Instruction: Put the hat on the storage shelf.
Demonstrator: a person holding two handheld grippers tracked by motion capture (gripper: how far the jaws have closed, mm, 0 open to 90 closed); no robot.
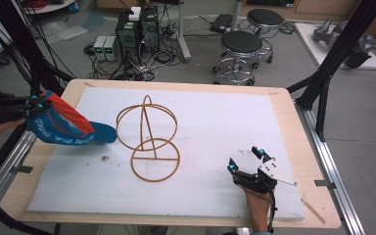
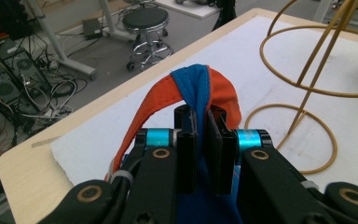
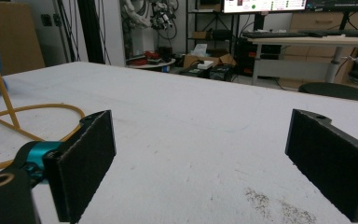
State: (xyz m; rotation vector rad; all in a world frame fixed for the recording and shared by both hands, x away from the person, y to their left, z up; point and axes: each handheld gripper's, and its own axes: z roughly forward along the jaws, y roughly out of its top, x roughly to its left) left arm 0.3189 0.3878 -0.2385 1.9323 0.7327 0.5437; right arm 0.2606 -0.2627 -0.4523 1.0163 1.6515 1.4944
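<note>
A blue and orange cap [image 1: 68,126] hangs above the left edge of the white board [image 1: 210,122], its blue brim pointing right toward a yellow wire stand [image 1: 149,137]. My left gripper [image 1: 38,104] is shut on the cap's back rim; in the left gripper view the cap [image 2: 200,91] is pinched between the black pads [image 2: 214,140] of the left gripper [image 2: 200,122]. The wire stand [image 2: 307,79] rises to the right there. My right gripper [image 1: 246,159] rests open low on the board at the front right, nothing between its fingers [image 3: 86,158].
The board lies on a wooden table [image 1: 293,127]. Black frame posts [image 1: 333,63] stand at the right, cables at the left. Stools [image 1: 240,51] and computer boxes [image 1: 137,32] sit on the floor beyond. A dark speck patch [image 1: 105,158] marks the board.
</note>
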